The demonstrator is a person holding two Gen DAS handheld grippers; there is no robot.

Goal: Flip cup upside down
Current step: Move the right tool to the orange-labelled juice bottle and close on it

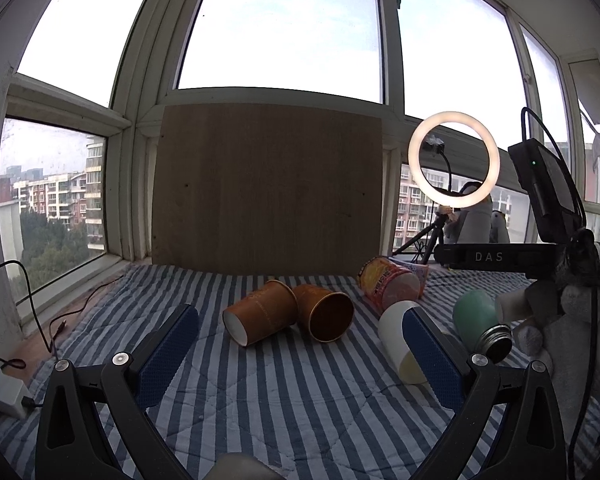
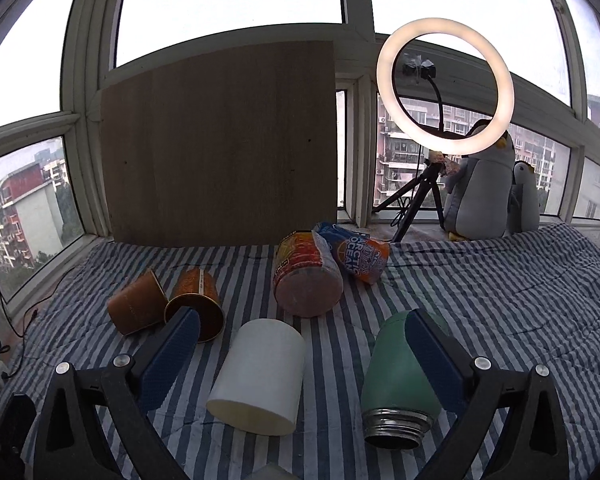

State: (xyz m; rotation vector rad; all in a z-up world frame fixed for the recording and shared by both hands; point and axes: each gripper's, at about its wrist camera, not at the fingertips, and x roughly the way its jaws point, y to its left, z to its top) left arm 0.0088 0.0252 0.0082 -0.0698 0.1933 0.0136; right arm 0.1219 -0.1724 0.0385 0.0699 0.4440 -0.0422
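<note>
White cup [image 2: 260,376], on its side on the striped blanket [image 2: 500,300] beside a green bottle [image 2: 396,380], apparently untouched; left gripper [image 1: 300,344] and right gripper [image 2: 300,344] both spread, holding nothing.

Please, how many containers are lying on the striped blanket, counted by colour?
Brown paper cups: 2
White cup: 1
Green bottle: 1
Orange printed noodle cup: 1
Orange printed can: 1
Total: 6

White cup [image 1: 396,336] partly behind left claw's finger [image 1: 432,356].
</note>
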